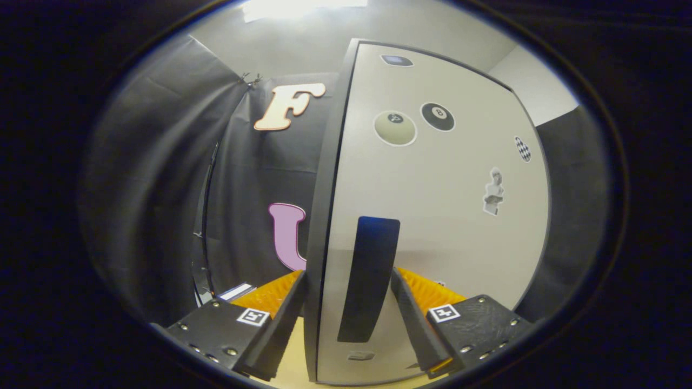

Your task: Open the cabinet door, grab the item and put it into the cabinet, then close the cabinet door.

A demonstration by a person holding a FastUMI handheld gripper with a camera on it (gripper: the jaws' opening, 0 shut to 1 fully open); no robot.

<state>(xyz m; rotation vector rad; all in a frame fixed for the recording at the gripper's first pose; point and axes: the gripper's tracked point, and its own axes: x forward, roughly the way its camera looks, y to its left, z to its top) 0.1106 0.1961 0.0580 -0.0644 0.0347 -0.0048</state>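
Right between the two fingers of the tool (348,302) stands the cabinet door (432,216). It is a tall, pale door with a dark edge (324,216) down its left side. That edge points toward the camera, so the door looks swung out a bit, though how far is hard to tell. A long dark handle (370,278) runs up and down on the door's front, low down, and it sits in the gap between the fingers.

One finger (281,324) is on the left of the door's dark edge. The other finger is on the right of the handle. The fingers are spread apart with the door edge and the handle between them. You cannot tell if both fingers press on the door or only stand close beside it.

Higher up on the door are stickers: a pale ball (395,128), a black ball (437,116), a small checkered patch (522,148) and a little statue picture (493,190).

Under the fingers, a bit of light yellow desk (294,367) shows. Behind the door on the left hangs the black cloth wall (162,178) of the booth, and a white wall (303,43) shows above it.
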